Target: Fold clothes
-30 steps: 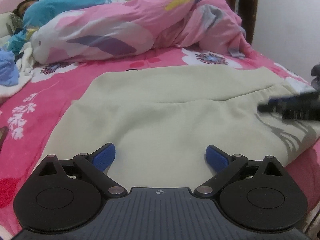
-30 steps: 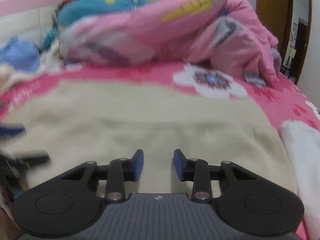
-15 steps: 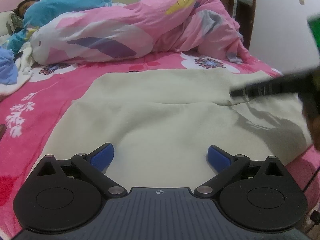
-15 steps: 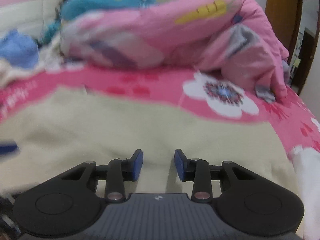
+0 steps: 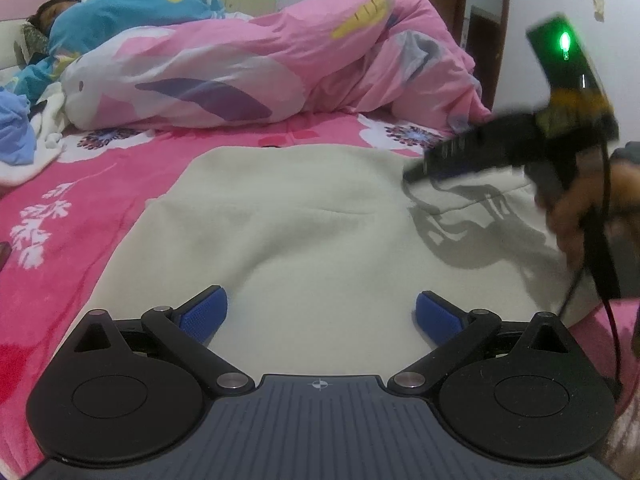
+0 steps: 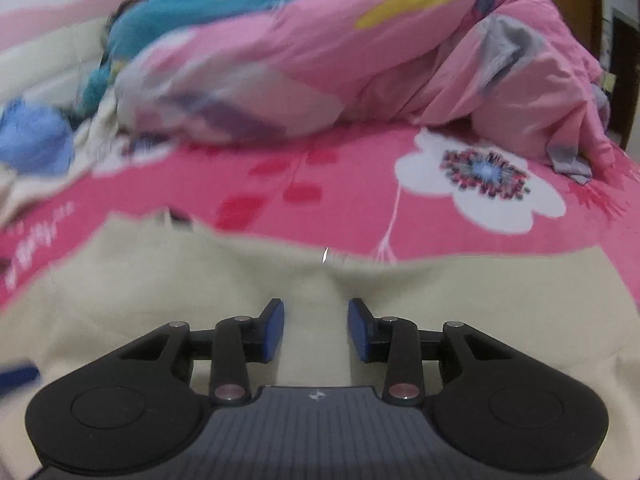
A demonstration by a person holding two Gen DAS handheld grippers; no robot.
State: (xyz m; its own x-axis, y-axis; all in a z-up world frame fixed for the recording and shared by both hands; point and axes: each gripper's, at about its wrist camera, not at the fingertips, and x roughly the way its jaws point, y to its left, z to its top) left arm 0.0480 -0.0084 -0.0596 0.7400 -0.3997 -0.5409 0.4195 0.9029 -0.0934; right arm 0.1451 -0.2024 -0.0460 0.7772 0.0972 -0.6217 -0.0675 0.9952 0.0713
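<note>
A cream garment (image 5: pixel 312 216) lies spread flat on the pink flowered bed (image 5: pixel 72 216). My left gripper (image 5: pixel 320 312) hovers over its near part, jaws wide open and empty. The right gripper (image 5: pixel 472 152), held by a hand (image 5: pixel 576 208), hangs above the garment's far right part and casts a shadow on it. In the right wrist view the right gripper (image 6: pixel 316 328) is open with a narrow gap over the garment (image 6: pixel 480 300), close to its far edge. A soft ridge of cloth runs toward the gap; nothing looks pinched.
A bunched pink quilt (image 5: pixel 280 60) lies across the back of the bed, and a person in blue (image 5: pixel 132 4) lies at the back left. Blue and white clothes (image 5: pixel 16 136) are piled at the left edge. A wall and doorway stand at the right.
The right gripper has risen and moved forward over the garment toward its far edge. The left gripper has stayed almost still, open as before.
</note>
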